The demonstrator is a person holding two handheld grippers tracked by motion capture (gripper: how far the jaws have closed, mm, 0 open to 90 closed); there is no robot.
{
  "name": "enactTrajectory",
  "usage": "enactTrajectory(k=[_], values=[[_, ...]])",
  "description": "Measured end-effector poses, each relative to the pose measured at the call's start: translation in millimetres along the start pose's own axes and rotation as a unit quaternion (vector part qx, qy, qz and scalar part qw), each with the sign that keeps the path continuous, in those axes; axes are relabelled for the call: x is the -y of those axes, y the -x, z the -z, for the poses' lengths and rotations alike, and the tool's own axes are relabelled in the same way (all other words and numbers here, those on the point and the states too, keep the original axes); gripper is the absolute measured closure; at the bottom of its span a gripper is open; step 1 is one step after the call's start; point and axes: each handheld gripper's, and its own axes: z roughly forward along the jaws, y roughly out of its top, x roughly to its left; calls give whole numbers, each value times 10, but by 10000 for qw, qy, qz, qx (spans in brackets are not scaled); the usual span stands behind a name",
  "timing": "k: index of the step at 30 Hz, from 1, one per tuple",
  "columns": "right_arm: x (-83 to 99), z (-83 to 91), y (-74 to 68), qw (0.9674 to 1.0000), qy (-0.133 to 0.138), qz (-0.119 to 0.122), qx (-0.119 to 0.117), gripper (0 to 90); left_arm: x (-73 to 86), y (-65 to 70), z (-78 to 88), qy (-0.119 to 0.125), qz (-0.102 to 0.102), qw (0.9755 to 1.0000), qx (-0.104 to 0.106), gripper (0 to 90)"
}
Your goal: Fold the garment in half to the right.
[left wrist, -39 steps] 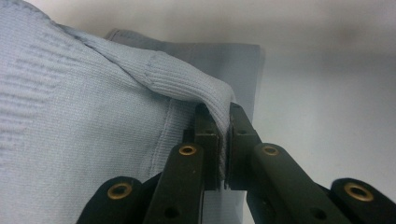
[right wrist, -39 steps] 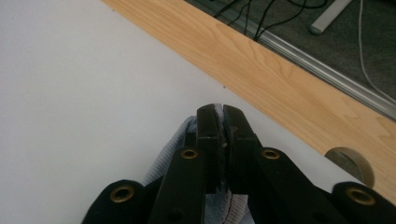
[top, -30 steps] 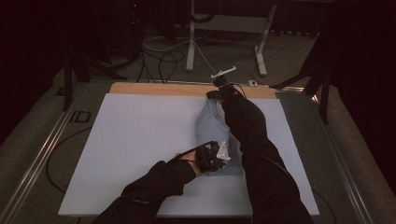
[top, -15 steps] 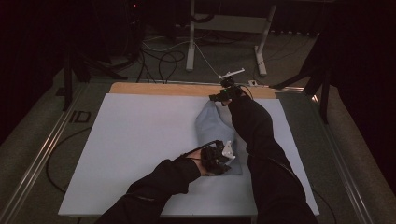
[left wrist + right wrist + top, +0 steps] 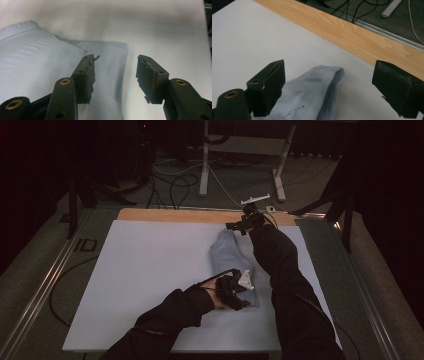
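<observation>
White mat [image 5: 150, 285] w/ sock [image 5: 227, 255] (arm partly hides it).

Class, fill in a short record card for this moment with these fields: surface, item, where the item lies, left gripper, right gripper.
surface: white sheet over a wooden table
item: pale blue sock, lying flat
where the item lies: right of the sheet's middle, one end pointing towards the wooden edge
left gripper: left gripper at the sock's near end, jaws have just been opening, pads clear of the cloth
right gripper: right gripper at the sock's far end, jaws have just been opening wide, sock end lying loose between them
</observation>
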Motion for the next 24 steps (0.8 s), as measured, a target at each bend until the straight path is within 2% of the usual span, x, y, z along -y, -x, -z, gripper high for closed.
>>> enactTrajectory(k=[8, 9, 14, 16, 20, 24], values=[[27, 38, -37, 9999, 37, 25, -131, 110, -3, -7, 74, 68, -85, 9999, 85, 467], [37, 43, -44, 9999, 8, 83, -121, 110, 4, -16, 99, 84, -120, 9998, 110, 462], [61, 70, -66, 9997, -4, 196, -146, 110, 70, -68, 230, 234, -42, 9995, 220, 443], [72, 99, -72, 9996, 31, 282, -44, 110, 117, -77, 306, 264, -6, 9993, 251, 406], [85, 119, -78, 9995, 21, 278, -112, 109, 173, -87, 384, 406, 150, 9985, 320, 343], [110, 141, -104, 9991, -6, 381, -163, 109, 273, -112, 472, 502, 213, 9976, 436, 235]])
